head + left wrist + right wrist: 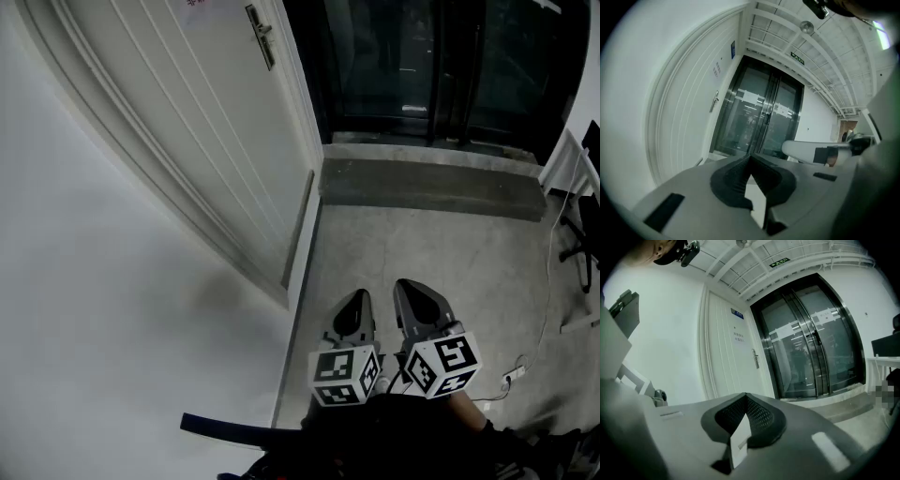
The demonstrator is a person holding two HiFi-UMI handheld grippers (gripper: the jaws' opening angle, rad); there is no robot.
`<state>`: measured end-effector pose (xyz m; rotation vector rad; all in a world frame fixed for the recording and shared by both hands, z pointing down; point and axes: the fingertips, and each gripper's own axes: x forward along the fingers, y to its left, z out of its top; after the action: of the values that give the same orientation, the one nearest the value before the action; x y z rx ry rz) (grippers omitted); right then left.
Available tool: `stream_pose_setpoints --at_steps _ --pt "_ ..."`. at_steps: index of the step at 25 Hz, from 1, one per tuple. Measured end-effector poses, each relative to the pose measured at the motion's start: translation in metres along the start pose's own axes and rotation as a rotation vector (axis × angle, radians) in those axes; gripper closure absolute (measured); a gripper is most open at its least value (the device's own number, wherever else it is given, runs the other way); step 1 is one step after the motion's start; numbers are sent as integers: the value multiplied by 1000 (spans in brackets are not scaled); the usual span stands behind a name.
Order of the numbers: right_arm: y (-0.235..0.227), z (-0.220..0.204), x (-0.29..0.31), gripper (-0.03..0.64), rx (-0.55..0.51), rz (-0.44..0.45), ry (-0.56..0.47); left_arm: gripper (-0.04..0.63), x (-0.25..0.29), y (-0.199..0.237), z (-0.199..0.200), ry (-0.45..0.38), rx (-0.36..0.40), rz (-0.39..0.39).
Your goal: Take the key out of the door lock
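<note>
Grey concrete floor [422, 253] runs to dark glass doors [422, 56] in the head view, where the left hand-held gripper [356, 300] and right hand-held gripper [411, 289] hang low by the body, likely not yet reaching, well apart from the door handle [261, 36] on the white door [206, 122]. Left gripper view: jaws pressed together on nothing, handle far ahead, up-left. Right gripper view: jaws likewise closed and empty; the key is too small to see, presumably below that handle.

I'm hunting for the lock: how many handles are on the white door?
1: the handle, by the white door's edge next to the glass doors. No key can be made out.
</note>
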<state>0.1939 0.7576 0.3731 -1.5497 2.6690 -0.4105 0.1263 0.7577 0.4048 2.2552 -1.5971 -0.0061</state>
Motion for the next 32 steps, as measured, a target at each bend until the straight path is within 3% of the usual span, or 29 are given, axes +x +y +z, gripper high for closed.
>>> stream_pose_setpoints --at_steps 14,32 --pt "1 1 0 617 2 -6 5 595 -1 1 1 6 -5 -1" --pt "24 -20 19 615 19 -36 32 595 -11 40 -10 42 -54 -8"
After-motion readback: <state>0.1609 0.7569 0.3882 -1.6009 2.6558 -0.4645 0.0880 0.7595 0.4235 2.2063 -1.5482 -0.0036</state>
